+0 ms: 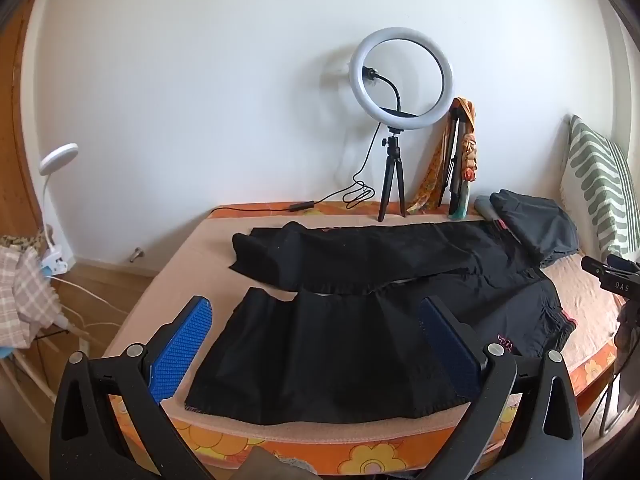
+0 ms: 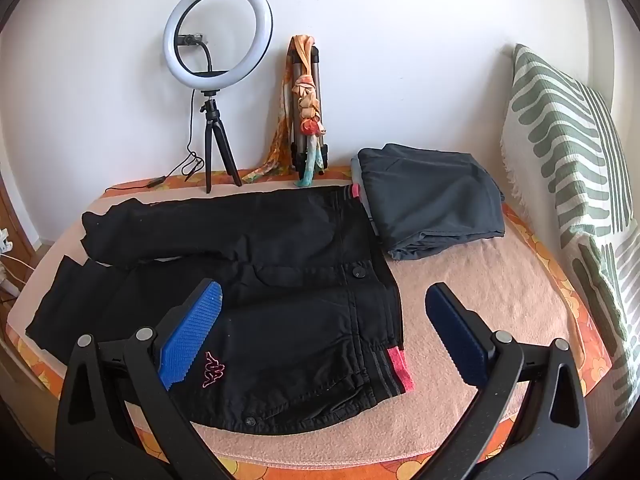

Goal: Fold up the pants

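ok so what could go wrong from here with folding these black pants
1. The two legs of the black pants lie splayed apart, the far one wrinkled, so a fold now may come out lopsided.
2. The waistband end touches the folded grey garment; dragging the pants might pull that pile askew.
3. The ring light stands on its small tripod right behind the far leg, with its cable trailing; a lifted leg could snag or tip it.
Both tongs, left and right, are open, holding nothing.
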Tool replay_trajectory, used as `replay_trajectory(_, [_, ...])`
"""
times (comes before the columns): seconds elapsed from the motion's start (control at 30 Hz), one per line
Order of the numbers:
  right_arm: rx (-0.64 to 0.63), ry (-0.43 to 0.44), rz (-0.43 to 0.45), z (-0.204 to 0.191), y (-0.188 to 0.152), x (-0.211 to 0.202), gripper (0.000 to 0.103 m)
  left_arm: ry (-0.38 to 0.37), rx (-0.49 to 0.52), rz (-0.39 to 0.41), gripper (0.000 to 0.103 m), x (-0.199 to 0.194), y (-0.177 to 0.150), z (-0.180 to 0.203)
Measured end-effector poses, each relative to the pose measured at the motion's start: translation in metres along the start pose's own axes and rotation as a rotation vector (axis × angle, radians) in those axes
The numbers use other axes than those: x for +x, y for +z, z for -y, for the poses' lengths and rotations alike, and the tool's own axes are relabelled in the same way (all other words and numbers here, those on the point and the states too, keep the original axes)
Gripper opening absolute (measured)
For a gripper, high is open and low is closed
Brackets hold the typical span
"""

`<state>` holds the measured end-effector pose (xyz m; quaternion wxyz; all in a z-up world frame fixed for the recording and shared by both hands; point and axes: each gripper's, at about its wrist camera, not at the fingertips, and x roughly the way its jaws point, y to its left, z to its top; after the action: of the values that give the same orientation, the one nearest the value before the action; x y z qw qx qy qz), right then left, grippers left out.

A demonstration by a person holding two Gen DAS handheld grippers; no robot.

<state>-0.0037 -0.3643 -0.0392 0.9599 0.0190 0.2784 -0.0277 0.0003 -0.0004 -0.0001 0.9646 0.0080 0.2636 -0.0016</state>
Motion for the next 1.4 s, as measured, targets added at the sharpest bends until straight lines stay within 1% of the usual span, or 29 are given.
replay_trajectory(0.23, [-0.004,-0.003,-0.004,0.0,0.001,0.0,0.103,-0.024,0.0,-0.017,0.103,0.007,0.002,0.002])
replay_trajectory(0.27, [-0.004,-0.004,-0.004,-0.001,0.001,-0.001,0.103,0.003,-0.009,0.01,0.103,-0.001,0.002,-0.002])
replay_trajectory(0.47, [0.002,0.0,-0.003,-0.001,0.001,-0.001,0.103,0.004,-0.012,0.012,0.103,-0.001,0.005,-0.006])
replay_trajectory(1.4, [0.004,0.007,-0.004,0.0,0.002,0.002,0.103,0.015,-0.028,0.023,0.103,-0.004,0.004,-0.005])
